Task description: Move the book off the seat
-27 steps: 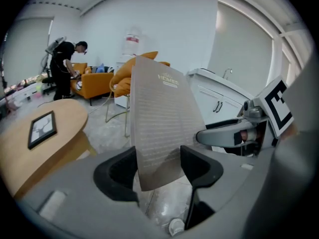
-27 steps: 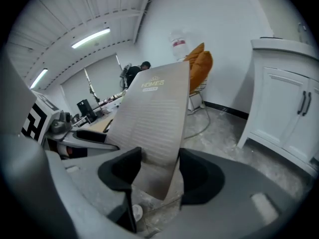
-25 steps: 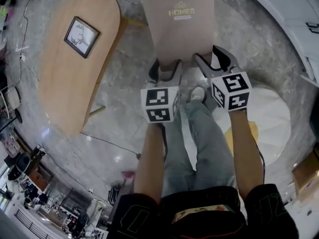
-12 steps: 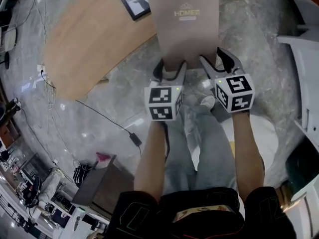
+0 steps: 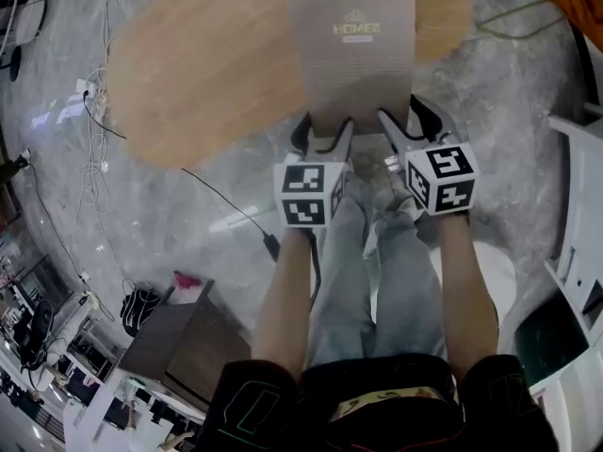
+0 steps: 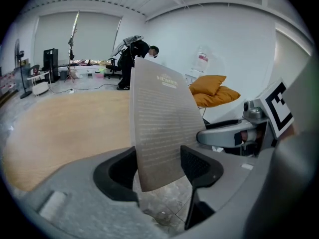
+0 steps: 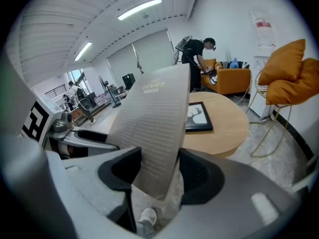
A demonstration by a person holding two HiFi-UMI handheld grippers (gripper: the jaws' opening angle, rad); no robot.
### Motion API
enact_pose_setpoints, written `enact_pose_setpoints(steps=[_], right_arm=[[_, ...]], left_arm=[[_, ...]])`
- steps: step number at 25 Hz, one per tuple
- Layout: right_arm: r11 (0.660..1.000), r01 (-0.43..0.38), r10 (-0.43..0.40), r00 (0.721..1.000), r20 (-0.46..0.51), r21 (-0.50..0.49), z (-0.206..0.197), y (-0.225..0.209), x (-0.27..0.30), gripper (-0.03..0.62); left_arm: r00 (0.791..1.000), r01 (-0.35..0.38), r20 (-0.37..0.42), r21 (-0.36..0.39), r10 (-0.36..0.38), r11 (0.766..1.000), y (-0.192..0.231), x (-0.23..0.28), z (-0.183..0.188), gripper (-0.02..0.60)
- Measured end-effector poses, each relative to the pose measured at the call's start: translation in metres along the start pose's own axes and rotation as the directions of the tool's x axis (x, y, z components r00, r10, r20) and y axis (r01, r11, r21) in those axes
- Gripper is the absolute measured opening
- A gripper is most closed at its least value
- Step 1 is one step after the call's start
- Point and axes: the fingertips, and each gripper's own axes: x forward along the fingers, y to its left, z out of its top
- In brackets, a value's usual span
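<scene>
A thin grey-brown book [image 5: 356,50] with a pale logo on its cover is held up in the air, its lower edge in both grippers. My left gripper [image 5: 322,132] is shut on the lower left corner, the right gripper [image 5: 405,121] on the lower right corner. In the left gripper view the book [image 6: 162,118] stands upright between the dark pads of the left gripper [image 6: 158,166]. The right gripper view shows the book [image 7: 154,118] leaning left between the pads of the right gripper [image 7: 158,176]. No seat shows under the book.
A rounded wooden table [image 5: 207,73] lies beyond the book, with a framed deer picture [image 7: 198,116] on it. A black cable [image 5: 226,205] runs over the marble floor. My legs [image 5: 367,271] are below. Orange cushions [image 6: 214,88] sit on a wire chair; a person [image 6: 134,59] bends over far off.
Both grippers keep their hold on the book. The scene has swung round: the wooden table has passed from the left to right behind the book, and the framed picture is almost out of view.
</scene>
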Motion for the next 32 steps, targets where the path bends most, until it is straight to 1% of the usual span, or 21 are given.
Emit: enact_pose_setpoints(steps=[4,7,11,14,16,20,24,27,32], right_arm=[[0.998,-0.040,0.038,0.999,-0.031,-0.043,0.026,0.026,0.040,0.241],[0.996,-0.063,0.059,0.997,-0.056,-0.064,0.039,0.040,0.063,0.242],[0.992,-0.097,0.091,0.993,-0.081,-0.076,0.048,0.061,0.093,0.241],[0.988,-0.126,0.117,0.988,-0.101,-0.085,0.053,0.076,0.118,0.241],[0.985,-0.143,0.132,0.984,-0.116,-0.096,0.057,0.082,0.131,0.242],[0.978,-0.172,0.154,0.976,-0.156,-0.114,0.065,0.086,0.159,0.241],[0.976,-0.188,0.164,0.968,-0.192,-0.114,0.080,0.083,0.195,0.242],[0.978,-0.186,0.163,0.965,-0.206,-0.097,0.083,0.074,0.208,0.241],[0.977,-0.198,0.173,0.954,-0.244,-0.081,0.085,0.058,0.224,0.241]], left_arm=[[1.000,-0.029,0.008,-0.058,0.030,0.998,0.048,-0.003,0.012,0.282],[0.999,-0.050,0.001,-0.089,0.050,0.995,0.075,-0.002,0.014,0.282],[0.997,-0.077,-0.006,-0.115,0.077,0.990,0.112,-0.004,0.013,0.282],[0.995,-0.099,-0.025,-0.139,0.096,0.985,0.138,-0.005,0.011,0.284],[0.994,-0.112,-0.026,-0.160,0.109,0.981,0.151,-0.003,0.012,0.284],[0.991,-0.134,-0.043,-0.203,0.128,0.970,0.173,0.007,0.014,0.285],[0.987,-0.158,-0.076,-0.221,0.145,0.962,0.201,0.029,0.023,0.285],[0.989,-0.142,-0.085,-0.262,0.124,0.954,0.206,0.044,0.026,0.291],[0.989,-0.136,-0.104,-0.352,0.105,0.926,0.208,0.065,0.026,0.299]])
